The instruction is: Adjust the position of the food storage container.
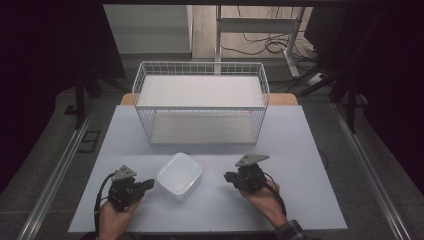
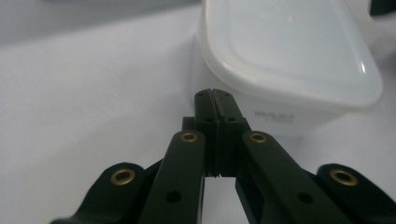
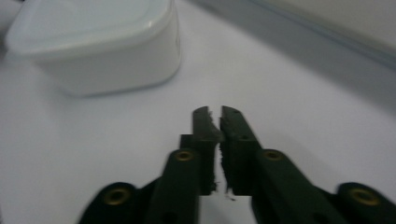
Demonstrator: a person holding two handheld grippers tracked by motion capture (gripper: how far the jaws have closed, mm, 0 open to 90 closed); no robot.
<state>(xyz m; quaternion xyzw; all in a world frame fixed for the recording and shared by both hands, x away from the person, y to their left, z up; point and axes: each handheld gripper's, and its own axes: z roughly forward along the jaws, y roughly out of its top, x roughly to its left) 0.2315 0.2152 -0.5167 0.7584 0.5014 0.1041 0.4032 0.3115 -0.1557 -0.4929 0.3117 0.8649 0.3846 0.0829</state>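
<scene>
A white lidded plastic container (image 1: pixel 179 175) sits on the pale table (image 1: pixel 300 145) between my two grippers. At its left, my left gripper (image 1: pixel 150 184) points toward it with its jaws together and nothing held; in the left gripper view the tips (image 2: pixel 215 93) come close to the container's side wall (image 2: pixel 289 51), and I cannot tell if they touch. To the container's right, my right gripper (image 1: pixel 227 176) is apart from it, jaws together and empty. In the right gripper view its tips (image 3: pixel 215 112) hover over bare table, with the container (image 3: pixel 93 42) at upper left.
A white wire basket (image 1: pixel 200 64) with a white shelf stands at the back middle of the table. Dark floor, metal rails and cables surround the table. Bare tabletop lies in front of the container and along both sides.
</scene>
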